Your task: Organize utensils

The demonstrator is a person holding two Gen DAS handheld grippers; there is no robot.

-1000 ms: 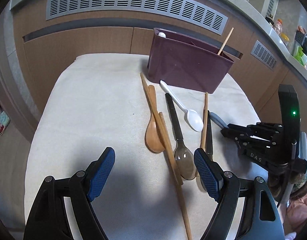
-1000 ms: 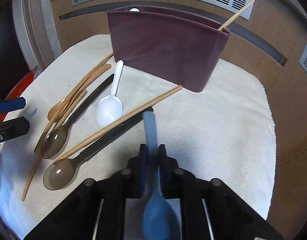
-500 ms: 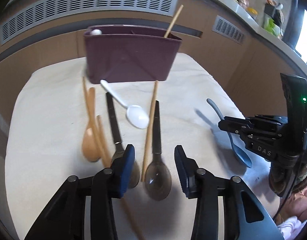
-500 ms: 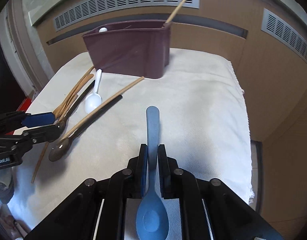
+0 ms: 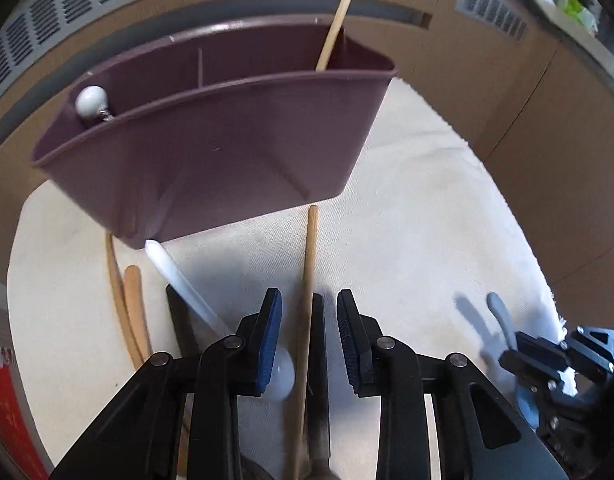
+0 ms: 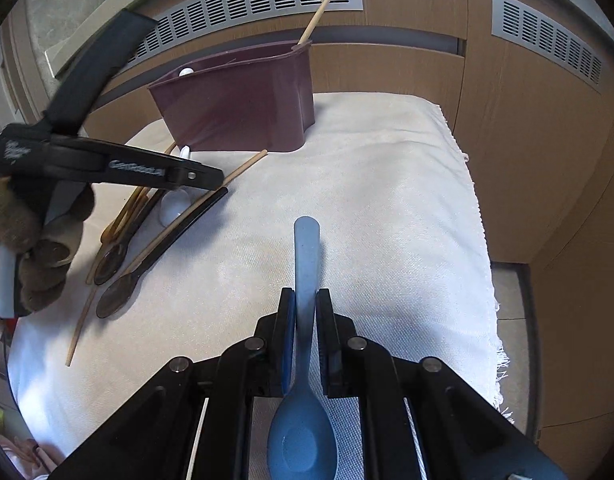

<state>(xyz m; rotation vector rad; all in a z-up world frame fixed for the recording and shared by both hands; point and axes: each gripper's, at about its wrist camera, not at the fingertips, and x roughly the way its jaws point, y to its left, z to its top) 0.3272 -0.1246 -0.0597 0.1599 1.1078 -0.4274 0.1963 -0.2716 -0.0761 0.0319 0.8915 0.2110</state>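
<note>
L tool [image 5: 309, 336] closing round chopstick [image 5: 309, 280], R tool [image 6: 305, 312] grips blue spoon [image 6: 305, 264]

A maroon utensil holder [image 5: 227, 152] stands upright, one chopstick [image 5: 339, 16] leaning inside. In front of it lie a chopstick [image 5: 309, 280], white spoon [image 5: 179, 276], wooden spoons [image 5: 133, 304] and dark spoons [image 6: 119, 296].

Bright daylight from right; soft shadows; fisheye-bent edges; left-wrist view motion-blurred.
</note>
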